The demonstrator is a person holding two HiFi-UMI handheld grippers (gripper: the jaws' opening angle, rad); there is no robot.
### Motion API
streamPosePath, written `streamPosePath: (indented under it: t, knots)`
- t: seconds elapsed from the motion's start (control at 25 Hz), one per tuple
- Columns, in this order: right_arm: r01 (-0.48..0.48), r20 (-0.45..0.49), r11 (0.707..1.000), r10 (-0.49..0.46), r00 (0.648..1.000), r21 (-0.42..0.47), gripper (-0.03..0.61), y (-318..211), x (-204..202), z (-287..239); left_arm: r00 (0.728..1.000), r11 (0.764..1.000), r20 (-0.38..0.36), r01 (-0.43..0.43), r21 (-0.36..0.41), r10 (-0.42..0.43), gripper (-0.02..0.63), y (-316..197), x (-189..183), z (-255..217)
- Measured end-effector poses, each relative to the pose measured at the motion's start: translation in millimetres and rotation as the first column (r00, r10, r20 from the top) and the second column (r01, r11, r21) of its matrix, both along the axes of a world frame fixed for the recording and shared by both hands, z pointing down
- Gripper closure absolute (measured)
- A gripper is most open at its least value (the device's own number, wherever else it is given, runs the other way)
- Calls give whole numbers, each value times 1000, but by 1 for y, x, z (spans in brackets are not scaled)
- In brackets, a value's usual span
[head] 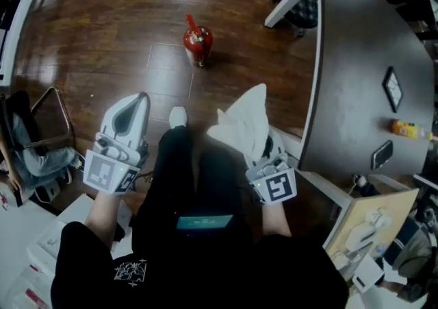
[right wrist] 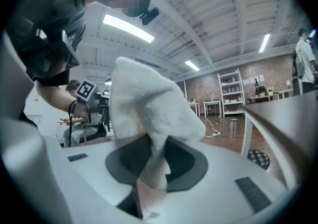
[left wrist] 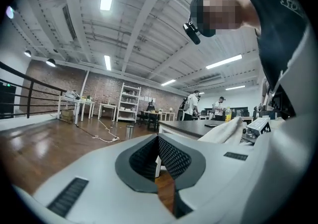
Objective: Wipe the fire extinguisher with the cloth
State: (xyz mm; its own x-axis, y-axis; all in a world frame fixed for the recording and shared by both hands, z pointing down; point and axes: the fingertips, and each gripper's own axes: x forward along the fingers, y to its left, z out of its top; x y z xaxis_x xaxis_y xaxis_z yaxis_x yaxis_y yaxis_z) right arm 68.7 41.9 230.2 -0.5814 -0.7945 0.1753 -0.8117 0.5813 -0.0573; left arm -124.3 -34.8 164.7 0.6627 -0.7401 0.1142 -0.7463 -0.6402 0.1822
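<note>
The right hand-held gripper [right wrist: 153, 171] is pinched on the white cloth [right wrist: 149, 113], which bunches up above the jaws and flops over them in soft folds. The left hand-held gripper [head: 134, 110] has its jaws pressed together with nothing between them. Both are held low, close to the person's legs.

The red fire extinguisher [head: 197, 40] stands upright on the wooden floor [head: 102, 20], well ahead of both tools and left of the grey surface [head: 356, 61]. Wiping has not begun, since the cloth is nowhere near it.

The cloth looks light and limp, so a fold may slip out under rubbing. A deep bite on a thick bunch seems safer than holding an edge. The extinguisher is likely heavy, rigid and smooth-sided, yet narrow at the base, so a sideways push could rock or tip it. The empty left tool would best steady it at the neck or handle on top, where there is something to grip, while the cloth works down the rounded body.
</note>
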Motion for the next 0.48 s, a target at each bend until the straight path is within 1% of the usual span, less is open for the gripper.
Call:
streamPosePath:
  t: [0.08,0.16,0.24,0.28,0.4,0.48]
  knots:
    - [-5,13,1000,5,1000,3,479,21,-1,-68,1000,1000,-13,8,1,-8,611,21,12,-60]
    - [-7,44,1000,7,999,-14,479,47,2,-131,999,1000,-44,11,-17,-11,611,48,24,-116]
    - [-7,76,1000,8,997,-16,479,72,8,-187,998,1000,-62,1,-25,-2,611,76,37,-166]
    - [-7,85,1000,7,996,-8,479,83,10,-212,998,1000,-64,-6,-18,4,611,90,43,-189]
    - [-11,89,999,7,996,42,477,109,15,-270,998,999,-56,-8,32,10,611,125,56,-244]
    - [-12,91,998,6,996,58,477,125,18,-294,998,999,-66,6,42,-3,611,148,61,-265]
